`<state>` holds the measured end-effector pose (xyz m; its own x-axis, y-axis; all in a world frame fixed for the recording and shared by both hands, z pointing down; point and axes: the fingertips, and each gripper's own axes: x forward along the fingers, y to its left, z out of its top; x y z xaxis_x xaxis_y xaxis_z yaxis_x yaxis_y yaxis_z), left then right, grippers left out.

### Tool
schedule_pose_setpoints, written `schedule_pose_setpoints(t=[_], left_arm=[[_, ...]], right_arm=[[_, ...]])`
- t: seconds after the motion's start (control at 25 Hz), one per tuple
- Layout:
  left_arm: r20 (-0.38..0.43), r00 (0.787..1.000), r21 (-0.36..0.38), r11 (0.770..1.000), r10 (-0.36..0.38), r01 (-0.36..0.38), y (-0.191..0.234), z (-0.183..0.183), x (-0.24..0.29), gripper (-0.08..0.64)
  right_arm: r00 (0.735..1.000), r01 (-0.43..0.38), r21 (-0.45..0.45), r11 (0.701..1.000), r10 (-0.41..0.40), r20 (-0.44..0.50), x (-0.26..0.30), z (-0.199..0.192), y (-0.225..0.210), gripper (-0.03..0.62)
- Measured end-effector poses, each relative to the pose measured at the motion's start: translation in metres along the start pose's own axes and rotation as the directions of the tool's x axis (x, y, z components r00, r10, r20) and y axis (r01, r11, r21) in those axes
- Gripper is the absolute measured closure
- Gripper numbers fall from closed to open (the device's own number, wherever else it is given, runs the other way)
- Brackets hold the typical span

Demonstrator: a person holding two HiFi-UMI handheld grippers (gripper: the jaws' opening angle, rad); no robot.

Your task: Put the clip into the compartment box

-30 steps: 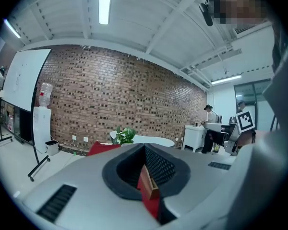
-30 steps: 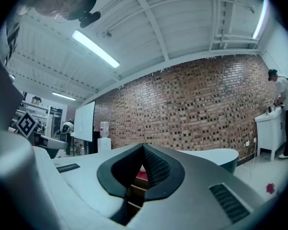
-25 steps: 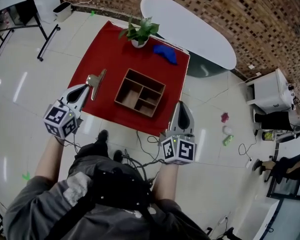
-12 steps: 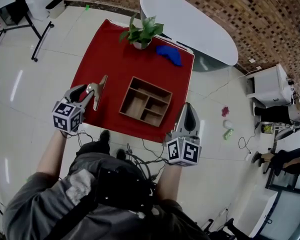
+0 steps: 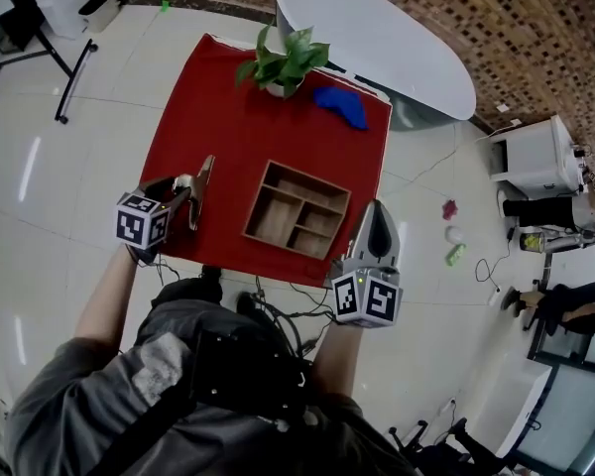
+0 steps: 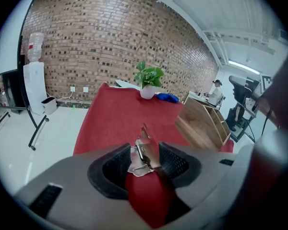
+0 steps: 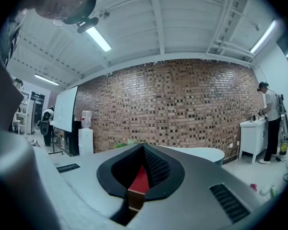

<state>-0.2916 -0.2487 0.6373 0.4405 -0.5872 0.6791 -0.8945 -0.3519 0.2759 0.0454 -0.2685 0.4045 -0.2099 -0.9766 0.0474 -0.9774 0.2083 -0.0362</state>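
Observation:
A metal clip (image 5: 199,186) lies on the red cloth (image 5: 248,117), near its left edge. My left gripper (image 5: 181,188) is at the clip's near end, and its jaws are opening. In the left gripper view the clip (image 6: 143,134) sits between the two pads of that gripper (image 6: 145,150); the left pad stands clear of it and the right pad is close beside it. The wooden compartment box (image 5: 308,178) stands to the right of the clip, seen too as a box (image 6: 204,123) in the left gripper view. My right gripper (image 5: 377,209) hovers shut just off the box's right corner.
A potted plant (image 5: 283,62) and a blue cloth (image 5: 340,105) sit at the far end of the red table. A white oval table (image 5: 377,38) stands behind it. Cables trail on the floor by the table's near edge.
The left gripper's jaws have spread around the clip's near end. The clip and box stay where they were on the cloth. The head camera has shifted, and the right gripper keeps its place by the box.

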Motion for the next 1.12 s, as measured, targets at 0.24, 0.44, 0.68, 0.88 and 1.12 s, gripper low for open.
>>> schedule_pose_setpoints(t=[0.24,0.44,0.68,0.88,1.12], left_arm=[[-0.1,0.992,-0.025,0.997,-0.079,0.077,0.004,0.001,0.015,0.335],[-0.176,0.975,0.021,0.99,-0.134,0.14,-0.003,0.003,0.02,0.414],[-0.147,0.962,-0.054,0.973,-0.231,0.226,-0.006,0.009,0.02,0.475],[-0.127,0.953,-0.081,0.961,-0.275,0.266,-0.016,0.013,0.023,0.505],[-0.078,0.946,-0.094,0.947,-0.314,0.307,-0.038,0.018,0.016,0.528]], right_arm=[[0.999,0.035,-0.001,0.999,-0.035,-0.006,0.007,-0.001,0.003,0.581],[0.998,0.066,-0.001,0.998,-0.066,-0.012,0.006,-0.003,0.003,0.58],[0.996,0.089,-0.011,0.996,-0.09,-0.017,0.002,-0.002,0.005,0.58],[0.996,0.085,-0.015,0.996,-0.085,-0.016,0.003,-0.003,0.004,0.58],[0.997,0.078,-0.009,0.997,-0.078,-0.007,-0.002,-0.003,-0.008,0.58]])
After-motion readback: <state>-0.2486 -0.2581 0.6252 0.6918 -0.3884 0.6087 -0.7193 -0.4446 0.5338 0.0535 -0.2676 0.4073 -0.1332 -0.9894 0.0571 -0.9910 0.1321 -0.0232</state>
